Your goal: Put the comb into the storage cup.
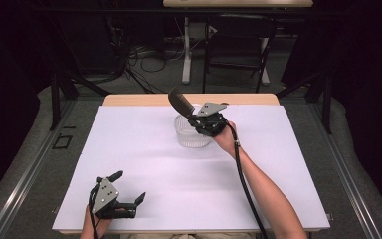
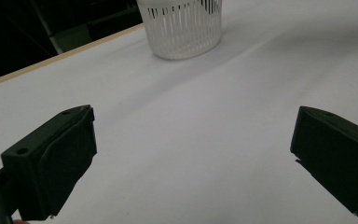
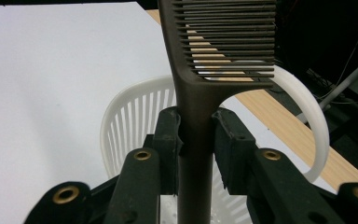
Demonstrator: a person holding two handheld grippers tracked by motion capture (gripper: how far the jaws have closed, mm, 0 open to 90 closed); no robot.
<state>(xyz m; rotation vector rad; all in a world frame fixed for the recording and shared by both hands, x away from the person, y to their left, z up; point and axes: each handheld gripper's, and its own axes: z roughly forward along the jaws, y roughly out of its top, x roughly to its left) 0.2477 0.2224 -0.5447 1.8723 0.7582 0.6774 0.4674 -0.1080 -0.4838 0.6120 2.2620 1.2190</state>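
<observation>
Right gripper raised over the far middle of the worktop, jaws pressed on the handle of a dark brown comb. In the right gripper view, comb held upright between the two black jaws, handle clamped from both sides, teeth spreading to the right at the top of the view. Directly beneath gripper and comb, a white slotted basket, standing upright on the white sheet covering the worktop, near the far wooden edge; basket rim curving behind the comb in the right gripper view. Comb above the basket, its head tilted up and to the left in the high view, clear of the rim. Left gripper low at the near left corner of the worktop, jaws spread wide with nothing between them, well apart from the basket, seen farther off in the left gripper view.
</observation>
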